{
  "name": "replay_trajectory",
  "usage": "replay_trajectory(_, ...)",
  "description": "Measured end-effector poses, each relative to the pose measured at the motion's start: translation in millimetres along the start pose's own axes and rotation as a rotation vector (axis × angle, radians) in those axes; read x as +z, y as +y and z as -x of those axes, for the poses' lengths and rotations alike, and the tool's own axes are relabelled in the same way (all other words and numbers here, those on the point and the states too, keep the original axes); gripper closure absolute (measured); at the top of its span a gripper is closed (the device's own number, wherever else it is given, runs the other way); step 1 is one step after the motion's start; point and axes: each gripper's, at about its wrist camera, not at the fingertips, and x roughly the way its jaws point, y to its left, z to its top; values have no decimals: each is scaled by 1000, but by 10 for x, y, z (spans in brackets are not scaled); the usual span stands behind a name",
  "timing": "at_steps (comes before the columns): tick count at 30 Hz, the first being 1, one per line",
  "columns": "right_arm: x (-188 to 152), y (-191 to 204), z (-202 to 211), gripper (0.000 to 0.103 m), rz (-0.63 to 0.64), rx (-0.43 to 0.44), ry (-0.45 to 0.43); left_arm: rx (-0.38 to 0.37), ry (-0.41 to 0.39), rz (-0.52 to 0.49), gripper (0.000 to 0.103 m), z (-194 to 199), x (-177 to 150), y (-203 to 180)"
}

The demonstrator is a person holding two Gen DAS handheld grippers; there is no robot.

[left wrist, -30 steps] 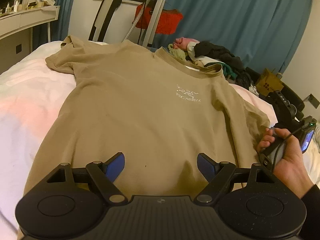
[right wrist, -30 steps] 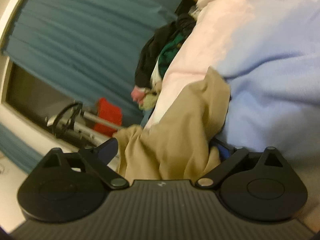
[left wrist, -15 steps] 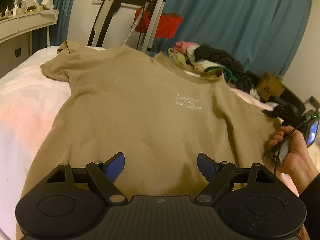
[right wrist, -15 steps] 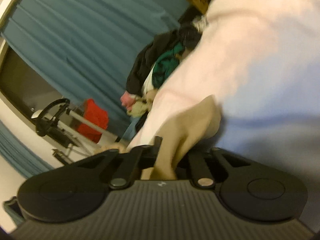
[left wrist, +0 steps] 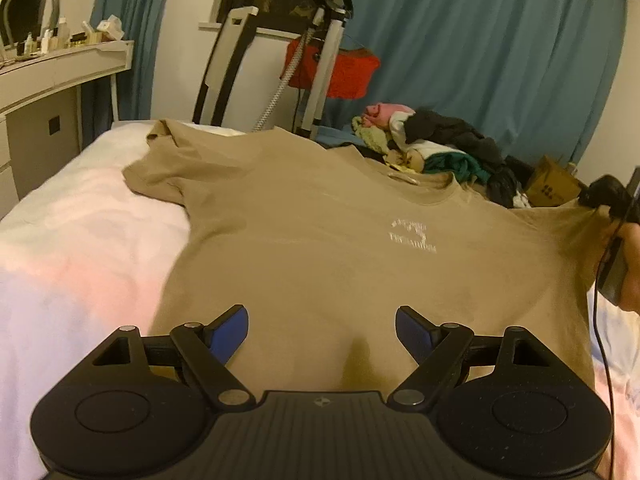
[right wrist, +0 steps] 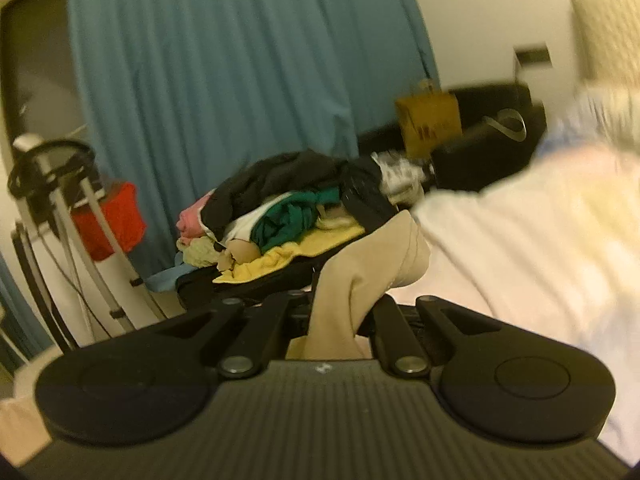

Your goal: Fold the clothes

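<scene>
— While my left gripper hangs with its blue pads spread wide and nothing between them, what do you make of the shirt?

— The tan T-shirt lies face up on the pale bedcover, its white chest print towards you. Its right sleeve is no longer flat, though. A second ago that sleeve lay bunched on the bed; now it is pulled up and taut at the picture's right edge.

— That is my right gripper. A second ago its fingers stood apart around the cloth; now they are clamped on the sleeve, and a fold of tan fabric sticks up from between them. My right hand has lifted it clear of the cover.

— And the view from it has swung round: the clothes pile and blue curtain sit level now, where they were tilted before.

— The far sleeve stays rumpled near the bed's far corner. My left gripper touches nothing.
</scene>
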Motion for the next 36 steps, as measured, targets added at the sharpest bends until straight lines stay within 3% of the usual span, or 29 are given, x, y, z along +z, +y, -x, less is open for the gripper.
replay_trajectory(4,44,642,275,97,149,-22,-50,-14,-15,62,19,89,102,186)
replay_trajectory(7,-123,1232,475,97,300,-8,-92,-11,-22,88,18,154,133,318)
replay_trajectory(14,-1099,2502,547,97,603,141,-41,45,-65,205,17,190,115,586)
replay_trajectory(20,-1697,2945,257,96,719,188,61,66,-31,243,17,-20,94,755)
replay_trajectory(25,-1718,2815,27,95,652,265,180,62,17,241,17,-219,32,758)
replay_trajectory(27,-1662,2746,-24,73,594,310,238,65,25,232,17,-261,13,735)
replay_trajectory(29,-1581,2655,-7,3,523,363,287,66,24,212,17,-269,2,694)
replay_trajectory(36,-1038,2084,869,0,376,472,261,60,12,113,17,-178,-61,415)
